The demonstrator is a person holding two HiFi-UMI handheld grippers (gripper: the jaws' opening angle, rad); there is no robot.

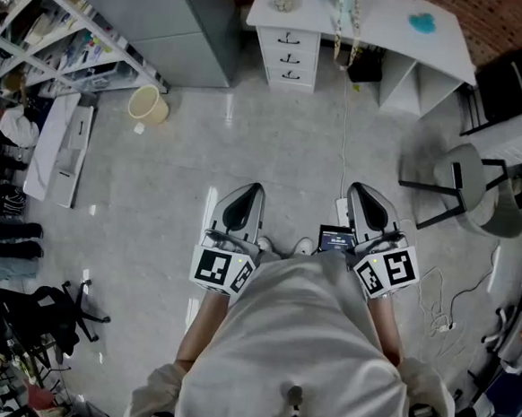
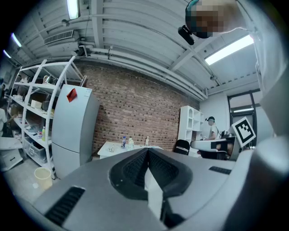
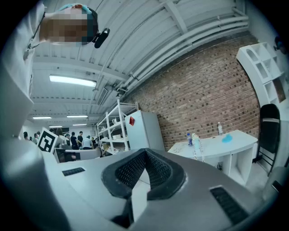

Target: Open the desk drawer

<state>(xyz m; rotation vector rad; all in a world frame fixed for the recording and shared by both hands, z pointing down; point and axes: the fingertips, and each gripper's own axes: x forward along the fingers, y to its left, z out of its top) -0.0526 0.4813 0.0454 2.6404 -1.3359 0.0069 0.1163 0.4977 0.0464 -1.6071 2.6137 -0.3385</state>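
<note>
— Left gripper and right gripper: how did they stand?
— Both shut tight, empty, level.
— Drawers?
— All closed, under the left end of the desk, well ahead of the grippers; fridge just left, bucket near it, chair off right.

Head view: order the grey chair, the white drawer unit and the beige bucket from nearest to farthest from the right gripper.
1. The grey chair, close on the right of the right gripper.
2. The drawer unit, ahead and somewhat left, at the top of the view.
3. The beige bucket, far across to the left, by the shelving.
</note>
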